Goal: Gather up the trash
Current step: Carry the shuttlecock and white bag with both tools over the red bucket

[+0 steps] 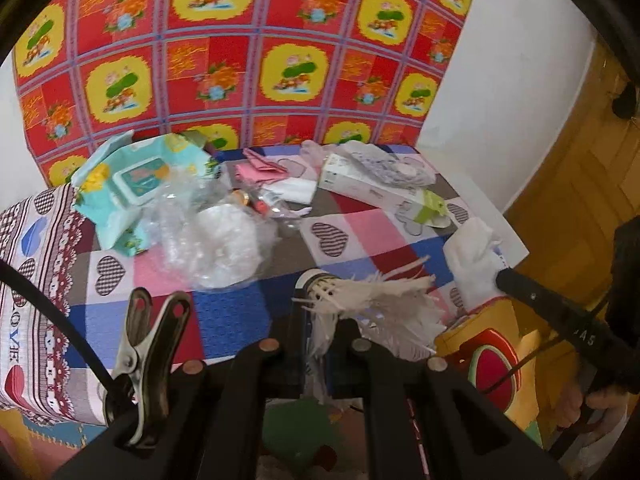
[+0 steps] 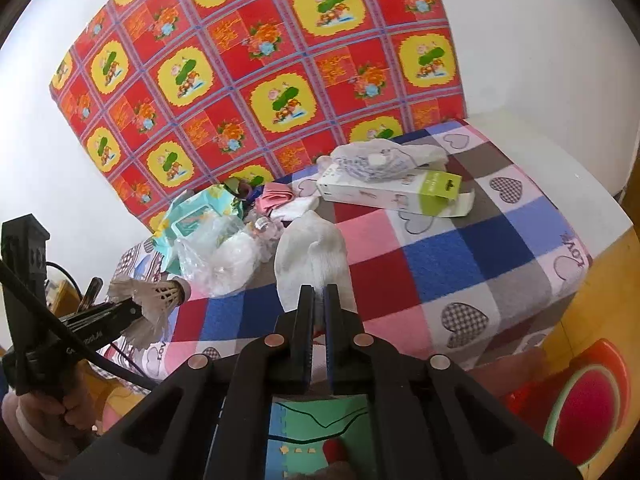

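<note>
Left hand-held gripper [image 1: 320,316] clamping shuttlecock [image 1: 376,300], table [image 1: 360,236]

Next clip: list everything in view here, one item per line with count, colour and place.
shuttlecock: 1, white, held in left gripper
tissue: 1, white, held in right gripper
wet-wipes pack: 1, teal, table's far left
clear plastic bag: 1, transparent, beside the wipes
carton: 1, white and green, far right
patterned bag: 1, white, on the carton
pink cloth: 1, far centre
checked tablecloth: 1, multicoloured
left gripper: jaws shut
right gripper: jaws shut
</note>
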Action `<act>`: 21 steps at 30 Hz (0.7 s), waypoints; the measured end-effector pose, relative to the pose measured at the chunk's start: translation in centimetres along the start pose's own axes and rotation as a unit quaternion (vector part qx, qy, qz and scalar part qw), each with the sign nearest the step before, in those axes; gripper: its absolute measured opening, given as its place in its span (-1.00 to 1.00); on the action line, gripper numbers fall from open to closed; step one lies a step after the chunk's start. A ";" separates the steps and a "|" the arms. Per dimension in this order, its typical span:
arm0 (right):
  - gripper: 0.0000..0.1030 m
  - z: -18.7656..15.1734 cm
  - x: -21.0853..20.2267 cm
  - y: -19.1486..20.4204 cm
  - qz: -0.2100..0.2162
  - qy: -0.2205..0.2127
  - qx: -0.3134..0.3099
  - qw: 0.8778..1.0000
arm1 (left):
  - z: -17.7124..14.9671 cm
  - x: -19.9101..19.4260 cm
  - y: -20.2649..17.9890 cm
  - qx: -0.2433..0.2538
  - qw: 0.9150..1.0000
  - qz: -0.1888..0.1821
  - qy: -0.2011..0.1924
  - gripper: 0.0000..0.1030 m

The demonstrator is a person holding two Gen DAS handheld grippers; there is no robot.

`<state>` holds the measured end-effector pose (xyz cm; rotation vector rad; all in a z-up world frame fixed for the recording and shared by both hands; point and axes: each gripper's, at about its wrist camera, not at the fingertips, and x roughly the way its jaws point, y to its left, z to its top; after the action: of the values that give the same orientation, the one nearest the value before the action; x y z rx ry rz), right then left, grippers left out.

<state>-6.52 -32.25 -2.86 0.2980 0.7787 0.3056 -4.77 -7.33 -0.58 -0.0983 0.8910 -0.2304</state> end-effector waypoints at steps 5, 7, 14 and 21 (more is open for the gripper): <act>-0.88 0.2 -1.1 -1.3 0.001 -0.005 -0.003 1.000 | 0.0 0.1 -2.0 0.001 1.000 0.000 -0.008 -0.88; -0.88 0.2 -1.4 -1.7 0.003 -0.006 -0.006 1.000 | 0.1 0.2 -2.6 0.000 1.000 0.002 -0.011 -0.88; -0.88 0.4 -1.9 -2.7 0.010 -0.004 -0.013 1.000 | 0.0 0.3 -4.2 -0.004 1.000 0.000 -0.015 -0.88; -0.88 0.2 -2.2 -3.0 0.009 -0.004 -0.014 1.000 | -0.1 0.4 -5.4 0.010 1.000 -0.002 -0.012 -0.88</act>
<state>-7.41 -35.84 -2.39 0.2799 0.7631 0.3329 -5.47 -12.61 0.05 -0.0845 0.8637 -0.2417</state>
